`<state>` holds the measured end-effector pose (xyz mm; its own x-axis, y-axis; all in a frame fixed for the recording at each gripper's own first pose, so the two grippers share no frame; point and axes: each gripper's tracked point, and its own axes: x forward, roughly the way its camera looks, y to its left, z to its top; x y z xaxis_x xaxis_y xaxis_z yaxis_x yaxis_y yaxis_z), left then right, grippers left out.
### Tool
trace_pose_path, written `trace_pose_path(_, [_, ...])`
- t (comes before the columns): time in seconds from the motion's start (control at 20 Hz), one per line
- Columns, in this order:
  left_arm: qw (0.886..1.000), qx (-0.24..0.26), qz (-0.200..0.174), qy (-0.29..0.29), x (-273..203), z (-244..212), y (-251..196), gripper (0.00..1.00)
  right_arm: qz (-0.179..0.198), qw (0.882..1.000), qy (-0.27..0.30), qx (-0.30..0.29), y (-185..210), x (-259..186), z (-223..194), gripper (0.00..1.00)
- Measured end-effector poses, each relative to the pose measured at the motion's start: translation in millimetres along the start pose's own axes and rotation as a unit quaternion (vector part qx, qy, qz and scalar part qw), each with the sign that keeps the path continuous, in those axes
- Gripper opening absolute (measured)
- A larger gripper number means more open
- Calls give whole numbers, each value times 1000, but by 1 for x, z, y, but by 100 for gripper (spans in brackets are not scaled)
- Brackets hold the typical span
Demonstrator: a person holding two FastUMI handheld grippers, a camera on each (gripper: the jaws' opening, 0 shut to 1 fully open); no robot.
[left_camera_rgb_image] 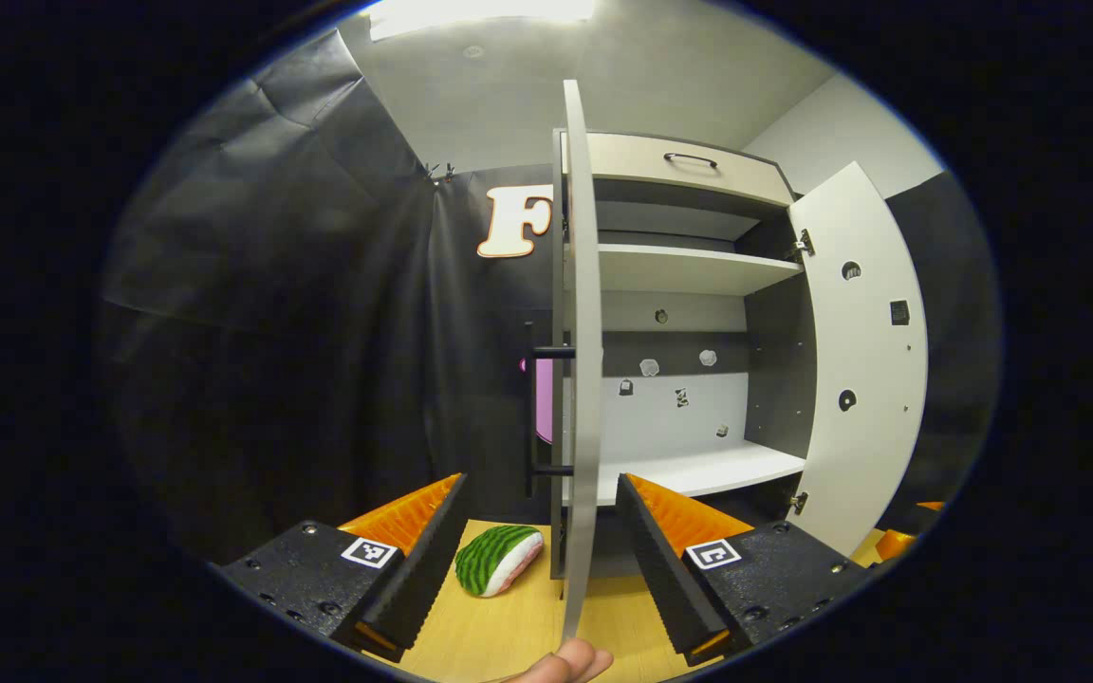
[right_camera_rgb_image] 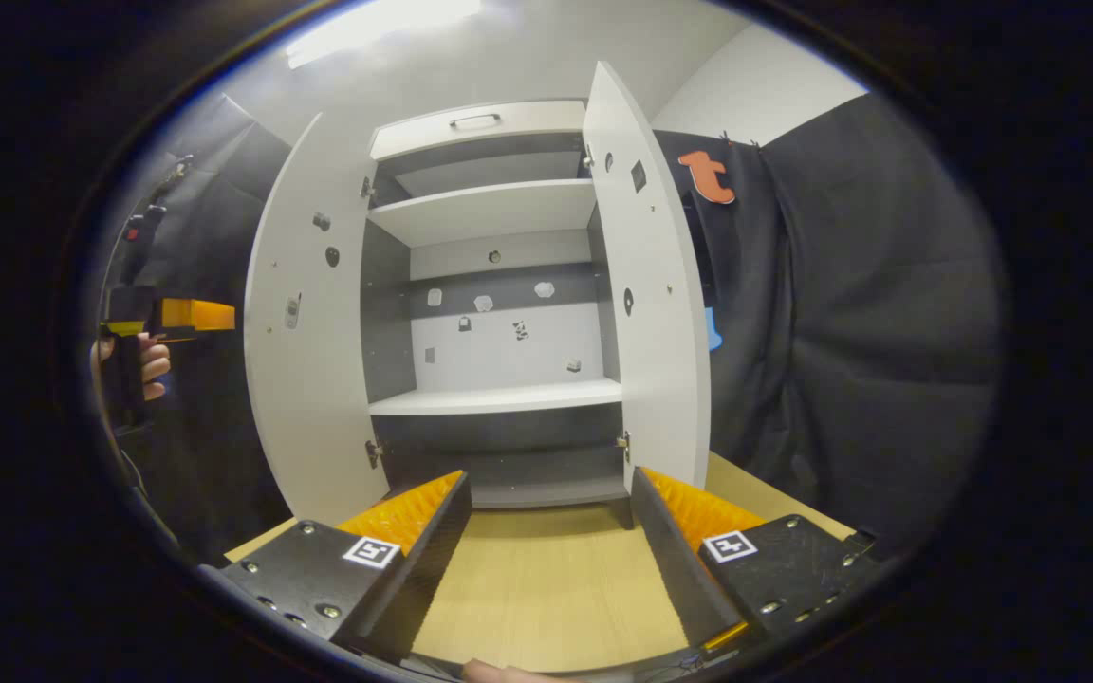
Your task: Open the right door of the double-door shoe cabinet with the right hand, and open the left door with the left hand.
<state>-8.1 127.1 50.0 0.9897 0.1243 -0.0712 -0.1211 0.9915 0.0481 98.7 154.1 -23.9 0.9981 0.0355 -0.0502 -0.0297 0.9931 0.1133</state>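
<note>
The shoe cabinet [right_camera_rgb_image: 494, 209] stands with both doors swung out, its shelves bare. In the left gripper view the left door [left_camera_rgb_image: 583, 360] shows edge-on, with its black handle [left_camera_rgb_image: 546, 408] on the left face. My left gripper [left_camera_rgb_image: 542, 560] is open, and the door's edge rises in the gap between its fingers, touching neither. The right door [left_camera_rgb_image: 864, 351] hangs wide open at the right. In the right gripper view my right gripper [right_camera_rgb_image: 546, 560] is open and holds nothing, low over the table in front of the cabinet, between the left door [right_camera_rgb_image: 309, 332] and the right door [right_camera_rgb_image: 651, 285]. The left gripper [right_camera_rgb_image: 210, 318] shows beyond the left door, in a hand [right_camera_rgb_image: 153, 365].
A watermelon-slice toy [left_camera_rgb_image: 497, 558] lies on the wooden table [right_camera_rgb_image: 546, 588] left of the left door. A drawer with a black handle [left_camera_rgb_image: 689, 159] tops the cabinet. Black cloth walls close both sides. A fingertip [left_camera_rgb_image: 565, 664] shows at the bottom edge.
</note>
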Motion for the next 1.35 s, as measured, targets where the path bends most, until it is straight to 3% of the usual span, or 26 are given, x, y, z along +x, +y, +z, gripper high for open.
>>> trace_pose_path(0.1, [1000, 2, -2, 0, -8, -4, -16, 91, 0, 1000, -2, -6, -1, 0, 4, 100])
trace_pose_path(0.2, [1000, 9, -10, 2, -18, -12, -34, 95, -1, 1000, -8, -9, -4, -1, 9, 100])
trace_pose_path(0.35, [999, 15, -36, -13, -31, -16, -70, 91, -3, 1000, -17, -8, -6, -4, 20, 100])
trace_pose_path(0.4, [999, 15, -40, -15, -35, -18, -78, 94, -4, 1000, -21, -9, -7, -5, 25, 100])
trace_pose_path(0.65, [999, 11, -51, -5, -48, -40, -107, 92, -4, 999, -44, -18, -5, -16, 45, 100])
trace_pose_path(1.0, [999, -18, -50, 10, -57, -78, -117, 93, -13, 997, -71, -22, -3, -28, 64, 100])
trace_pose_path(1.35, [998, -32, -44, 39, -50, -97, -113, 95, -15, 997, -66, -35, 5, -33, 56, 100])
